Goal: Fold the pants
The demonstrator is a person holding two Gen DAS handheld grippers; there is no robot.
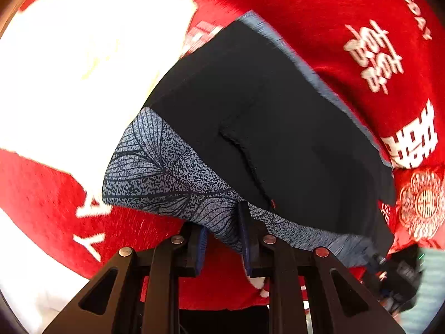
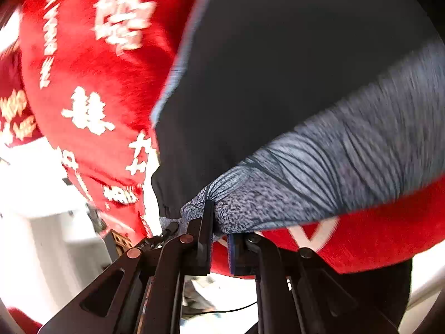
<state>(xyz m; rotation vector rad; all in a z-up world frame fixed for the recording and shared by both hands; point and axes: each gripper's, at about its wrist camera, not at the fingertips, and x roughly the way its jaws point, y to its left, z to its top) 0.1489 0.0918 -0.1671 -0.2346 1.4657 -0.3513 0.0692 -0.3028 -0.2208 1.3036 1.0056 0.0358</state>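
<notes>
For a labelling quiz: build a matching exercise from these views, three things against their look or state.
Things:
1. pants
2. blanket
3. left tongs

Look or state:
A. red with white characters
B. closed on the patterned grey band
C. dark navy with a grey printed band along one edge

Pairs: 1-C, 2-A, 3-B

The right tongs also grip that band.
</notes>
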